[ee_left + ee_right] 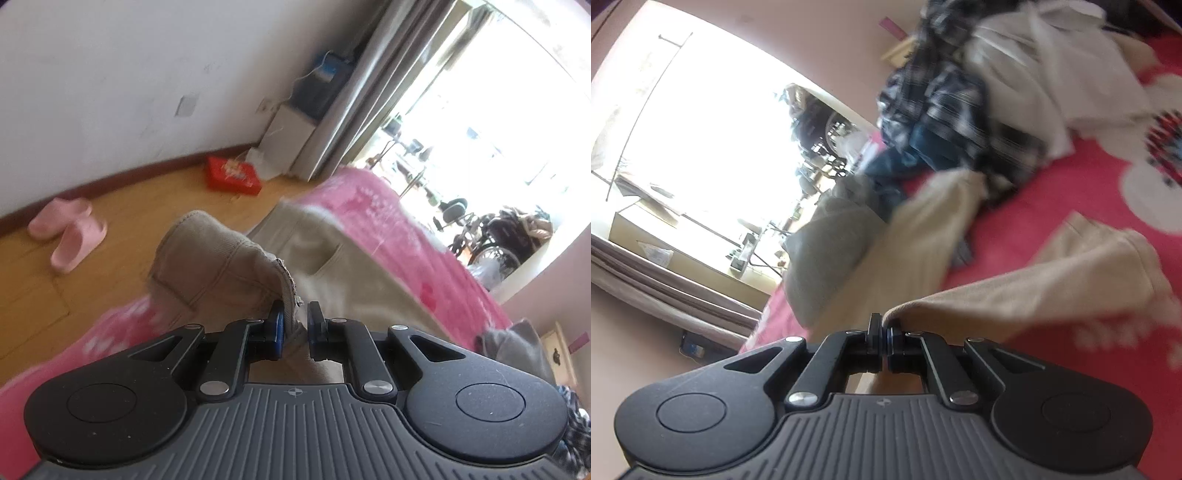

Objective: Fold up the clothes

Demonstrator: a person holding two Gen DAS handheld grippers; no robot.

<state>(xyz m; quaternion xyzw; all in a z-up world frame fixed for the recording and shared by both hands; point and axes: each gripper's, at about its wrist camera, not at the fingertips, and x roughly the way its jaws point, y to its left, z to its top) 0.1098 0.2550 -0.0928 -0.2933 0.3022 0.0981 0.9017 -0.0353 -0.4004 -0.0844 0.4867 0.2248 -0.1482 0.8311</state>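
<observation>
Gripping beige trousers (236, 266) both ends: left tool (294, 325) clamped on waistband, right tool (885, 334) clamped on leg fabric. Fold barely begun; unfolded pile (960, 92) upper right untouched on bed (1071, 192).

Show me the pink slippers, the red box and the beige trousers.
pink slippers (68, 230), left wrist view, on the nearer slipper's top.
red box (232, 174), left wrist view, on its lid.
beige trousers (1052, 284), right wrist view, on the lifted leg's cloth.
</observation>
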